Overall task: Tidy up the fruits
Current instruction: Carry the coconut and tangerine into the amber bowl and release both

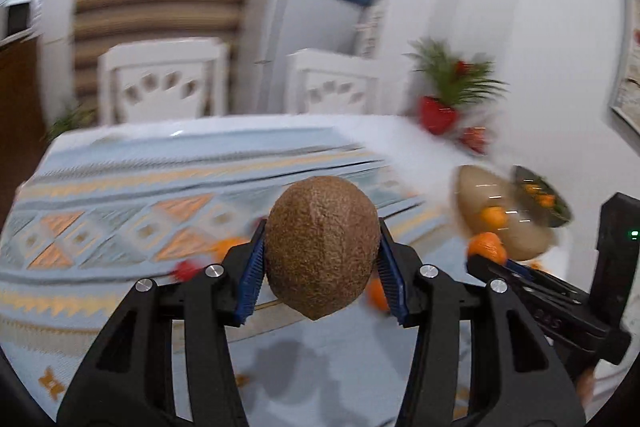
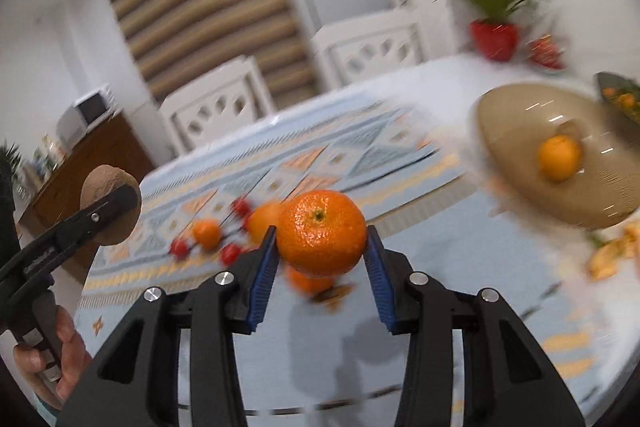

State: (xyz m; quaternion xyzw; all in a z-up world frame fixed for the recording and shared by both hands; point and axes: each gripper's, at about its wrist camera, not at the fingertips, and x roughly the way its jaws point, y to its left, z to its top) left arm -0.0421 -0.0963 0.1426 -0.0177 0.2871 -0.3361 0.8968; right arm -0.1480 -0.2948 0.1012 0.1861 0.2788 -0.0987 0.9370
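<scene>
Both claws are loaded and held up above the worktop [image 2: 420, 239], so the step in hand is judged to be the carrying of two fruits toward the dishes. A brown kiwi [image 1: 322, 247] is clamped between the blue pads of the left claw [image 1: 322, 251], which is closed only as far as the fruit's sides allow. A mandarin [image 2: 321, 231] is gripped in the same way by the right claw [image 2: 321, 251], stem end facing the camera.

The next move is judged to call for a sweep to the right, toward the beige bowl [image 2: 520, 195], where one mandarin [image 2: 559, 157] already lies. The held mandarin would be lowered over that bowl before the pads are parted. Where the kiwi belongs cannot be told; a dark dish [image 2: 608, 83] just behind the bowl holds something orange, too blurred to name.

Counted in the right wrist view: one kiwi, held; two mandarins lying loose on the patterned cloth [image 2: 208, 231] [image 2: 266, 217], and a third partly hidden beneath the held one [image 2: 310, 283]; one in the bowl; one held. About four small red fruits [image 2: 230, 253] lie scattered among the loose mandarins, though blur makes that count uncertain. Some orange peel [image 2: 612, 251] lies beside the bowl.
</scene>
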